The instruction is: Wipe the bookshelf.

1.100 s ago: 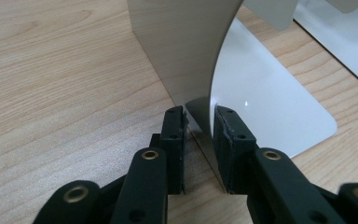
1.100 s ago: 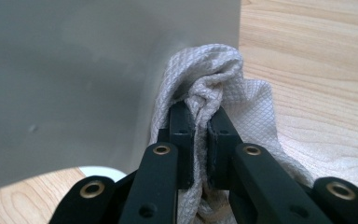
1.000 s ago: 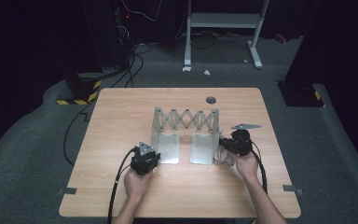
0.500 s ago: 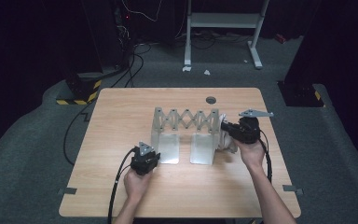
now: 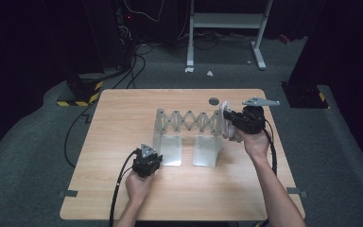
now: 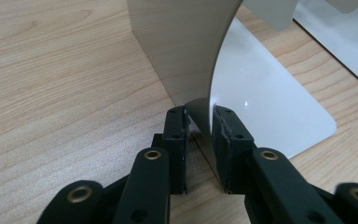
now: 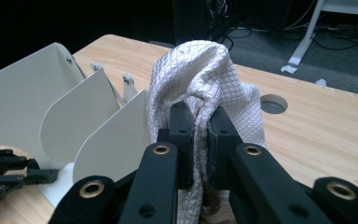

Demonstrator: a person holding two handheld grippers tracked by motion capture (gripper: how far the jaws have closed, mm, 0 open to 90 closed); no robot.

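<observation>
right tongs [image 5: 228,124] risen, cloth [image 7: 205,88] clamped, forearm outstretched.

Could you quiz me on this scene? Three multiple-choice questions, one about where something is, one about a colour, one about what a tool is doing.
1. Where does the expanding metal rack stand?
A. on the floor
B. near the middle of the wooden table
C. on the white stand behind the table

2. What colour is the quilted cloth?
A. white
B. red
C. dark blue

3. What is the left gripper doing?
A. hanging open above the table
B. holding the cloth
C. clamped on a metal plate of the rack

Answers:
1 B: the high view shows the rack near the middle of the tabletop.
2 A: the right gripper view shows a white, diamond-stitched cloth, pinched in the right gripper.
3 C: in the left gripper view the jaws close on the thin edge of the plate.
</observation>
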